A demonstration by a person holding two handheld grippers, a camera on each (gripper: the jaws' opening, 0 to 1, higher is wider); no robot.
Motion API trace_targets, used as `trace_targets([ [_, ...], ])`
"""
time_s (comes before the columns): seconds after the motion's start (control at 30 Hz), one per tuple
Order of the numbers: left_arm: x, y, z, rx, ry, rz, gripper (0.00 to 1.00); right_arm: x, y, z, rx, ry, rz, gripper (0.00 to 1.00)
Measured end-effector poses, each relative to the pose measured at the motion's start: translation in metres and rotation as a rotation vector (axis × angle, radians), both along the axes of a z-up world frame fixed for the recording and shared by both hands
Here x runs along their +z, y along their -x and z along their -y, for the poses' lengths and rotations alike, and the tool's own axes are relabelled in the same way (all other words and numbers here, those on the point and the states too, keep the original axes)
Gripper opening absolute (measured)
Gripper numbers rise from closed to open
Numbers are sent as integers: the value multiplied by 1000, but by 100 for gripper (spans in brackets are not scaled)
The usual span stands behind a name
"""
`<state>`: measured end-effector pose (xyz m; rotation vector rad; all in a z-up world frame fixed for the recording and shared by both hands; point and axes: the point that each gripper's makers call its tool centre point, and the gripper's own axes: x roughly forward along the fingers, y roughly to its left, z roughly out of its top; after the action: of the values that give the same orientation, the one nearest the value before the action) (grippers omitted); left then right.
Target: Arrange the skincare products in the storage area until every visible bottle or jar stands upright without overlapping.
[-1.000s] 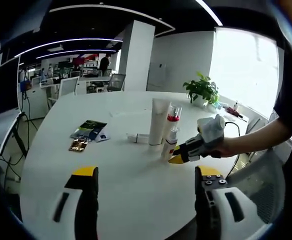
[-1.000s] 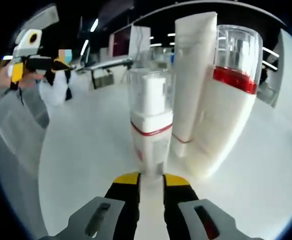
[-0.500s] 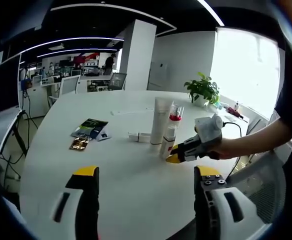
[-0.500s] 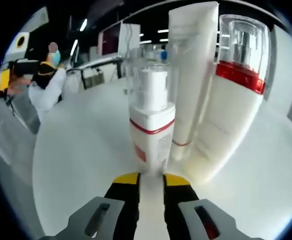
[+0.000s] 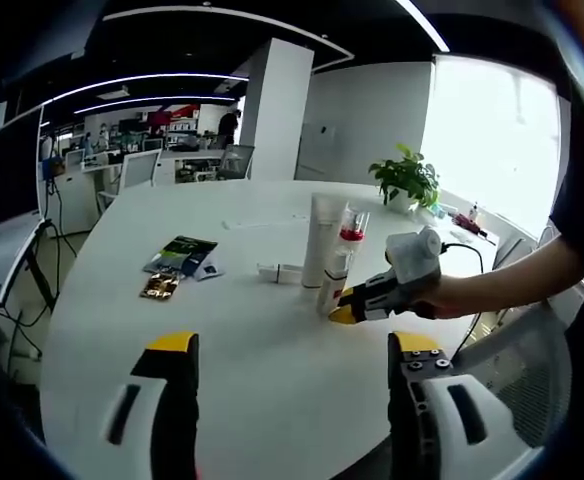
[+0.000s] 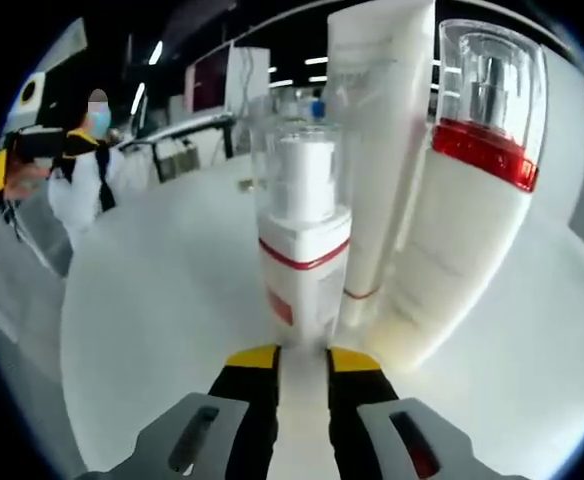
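Low centre of the right gripper view: your right gripper (image 6: 303,365) has its yellow-tipped jaws drawn nearly together on the base of the small white pump bottle with a clear cap and a red band (image 6: 305,250).
Grip: the jaws sit tight against the bottle's foot, so it looks held; whether the foot rests on the round white table (image 6: 172,300) cannot be told.
Neighbours: the tall white squeeze tube (image 6: 377,140) stands just behind the small bottle, and the large white bottle with a red collar and clear cap (image 6: 467,190) is to the right, leaning against the tube.
Step in hand: you appear to be setting the small bottle upright beside the other two.
Doing it well: keep the bottle vertical, settle its foot flat, leave a gap from the tube, and open the jaws slowly so the foot is not dragged.
Left gripper: your left gripper (image 5: 292,360) is spread wide at the bottom of the left gripper view, holding nothing, well apart from the bottles.
Left gripper view, centre: a small white item (image 5: 275,272) lies flat beside the group; what it is cannot be made out.
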<state>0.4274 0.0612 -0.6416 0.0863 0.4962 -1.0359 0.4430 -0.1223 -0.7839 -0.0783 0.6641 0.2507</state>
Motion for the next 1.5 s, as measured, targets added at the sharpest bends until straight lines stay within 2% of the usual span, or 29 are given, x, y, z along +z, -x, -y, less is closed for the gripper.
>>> trace_targets([
  [0.23, 5, 1, 3, -10, 4, 5, 72, 6, 3, -2, -3, -14, 8, 15],
  [0.57, 19, 3, 5, -41, 15, 23, 72, 27, 17, -3, -38, -37, 18, 21],
  [0.77, 24, 7, -3, -54, 6, 33, 72, 35, 30, -2, -61, -41, 17, 26],
  [0.93, 21, 14, -12, -57, -6, 26, 72, 46, 38, -4, -75, -54, 29, 31],
  [1.2, 11, 28, -21, -60, -2, -18, 71, 74, 59, -5, -90, -52, 55, 41],
  [1.37, 16, 31, -22, -69, 6, -17, 71, 84, 75, -3, -115, -64, 59, 44],
  [1.5, 23, 32, -26, -64, 21, -8, 70, 90, 88, -12, -110, -94, 45, 53],
])
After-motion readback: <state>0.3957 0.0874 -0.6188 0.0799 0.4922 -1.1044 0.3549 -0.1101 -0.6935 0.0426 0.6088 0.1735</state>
